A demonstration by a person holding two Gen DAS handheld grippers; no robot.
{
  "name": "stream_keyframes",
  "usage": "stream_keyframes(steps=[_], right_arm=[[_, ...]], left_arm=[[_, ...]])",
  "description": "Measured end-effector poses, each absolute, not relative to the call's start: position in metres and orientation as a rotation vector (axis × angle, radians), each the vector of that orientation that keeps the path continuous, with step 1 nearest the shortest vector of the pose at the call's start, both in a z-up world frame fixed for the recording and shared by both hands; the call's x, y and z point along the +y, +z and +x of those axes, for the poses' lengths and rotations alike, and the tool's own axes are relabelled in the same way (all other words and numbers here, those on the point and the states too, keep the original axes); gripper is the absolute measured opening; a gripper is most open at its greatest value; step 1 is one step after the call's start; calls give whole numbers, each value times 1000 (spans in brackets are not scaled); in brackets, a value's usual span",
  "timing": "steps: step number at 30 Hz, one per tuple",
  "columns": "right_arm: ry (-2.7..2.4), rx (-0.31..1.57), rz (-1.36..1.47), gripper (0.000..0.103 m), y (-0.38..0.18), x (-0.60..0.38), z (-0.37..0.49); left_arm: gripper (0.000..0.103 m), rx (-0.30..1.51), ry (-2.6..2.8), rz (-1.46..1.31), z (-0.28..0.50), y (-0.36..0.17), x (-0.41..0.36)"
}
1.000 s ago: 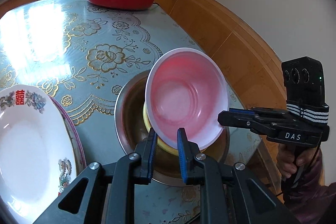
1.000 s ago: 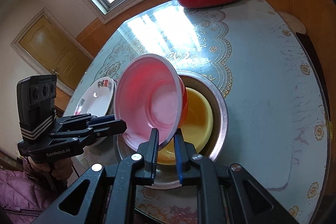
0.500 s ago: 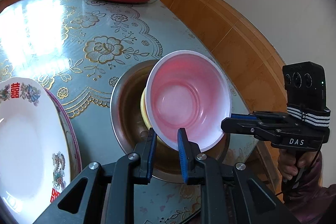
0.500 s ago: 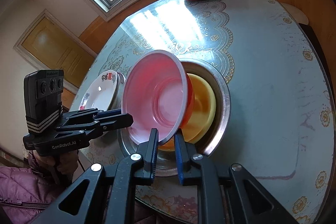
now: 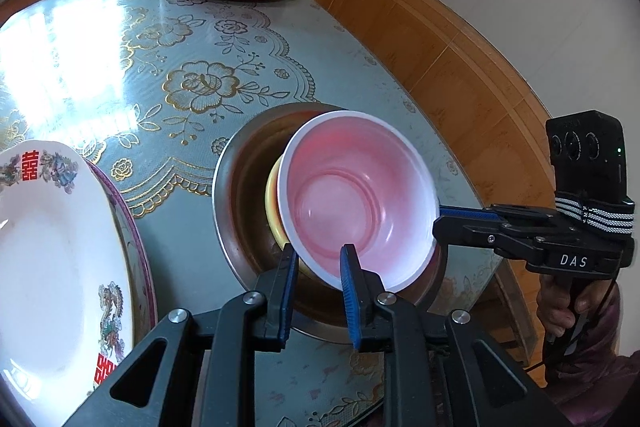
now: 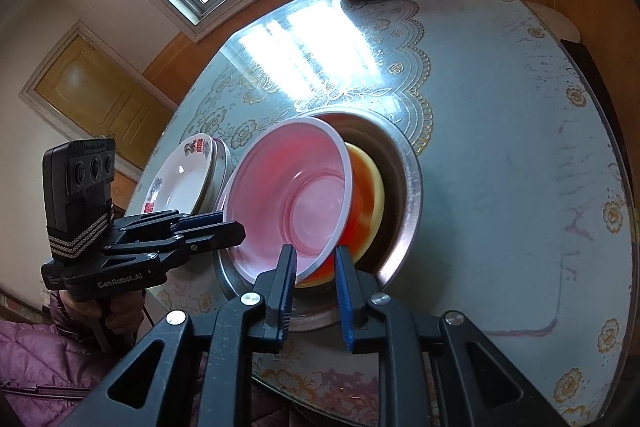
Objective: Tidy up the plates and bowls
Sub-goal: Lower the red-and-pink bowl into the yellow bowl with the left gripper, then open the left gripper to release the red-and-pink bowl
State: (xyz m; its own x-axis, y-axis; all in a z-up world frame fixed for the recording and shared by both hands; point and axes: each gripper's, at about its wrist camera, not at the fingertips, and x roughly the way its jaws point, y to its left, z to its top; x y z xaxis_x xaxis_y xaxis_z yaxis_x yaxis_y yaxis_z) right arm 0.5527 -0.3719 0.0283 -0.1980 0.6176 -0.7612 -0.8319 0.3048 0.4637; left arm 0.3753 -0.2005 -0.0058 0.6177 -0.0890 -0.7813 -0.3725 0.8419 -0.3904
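Nesting the pink bowl [image 5: 352,203] into the yellow bowl [image 5: 272,205], inside the steel basin [image 5: 224,187], close to the near edge of the desk [image 5: 160,47]. Keeping it tilted, with its opening turned toward the near edge and, as it seems, its underside already leaning on the yellow bowl.

Clenching the near rim with the left tongs [image 5: 318,263], as far as can be seen. Loosening with the right tongs [image 6: 316,261]: have just been opening, with the rim between the pads but apparently free of pressure on the outer side.

Probably at the release step, almost at its end.

Next, calls for letting go with the left tongs too, slowly, so as to lay the pink bowl flat and centred in the yellow one, without rocking or sliding against the basin wall. Then calls for drawing both tongs back and up, clear of the rim, without hooking it. After that, likely turning to the white plates [image 5: 60,247] at the left edge of the desk.
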Motion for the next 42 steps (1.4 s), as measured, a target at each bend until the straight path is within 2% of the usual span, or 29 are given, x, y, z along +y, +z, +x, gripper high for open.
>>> stream_keyframes(steps=[4,9,16,20,32,42], right_arm=[[1284,1143,-230,25,34,-376,562],[1262,1101,-234,25,38,-369,564],[1224,999,-397,25,29,-346,548],[1191,973,-467,20,20,-342,544],[1189,990,-433,23,20,-344,548],[1170,1006,-300,26,34,-358,559]], left_arm=[[22,902,183,-562,374,-5,-200],[22,907,191,-569,373,-9,-200],[23,909,223,-518,376,-7,-205],[25,901,242,-494,377,-6,-206],[27,884,250,-480,371,-4,-208],[28,860,255,-480,360,3,-210]])
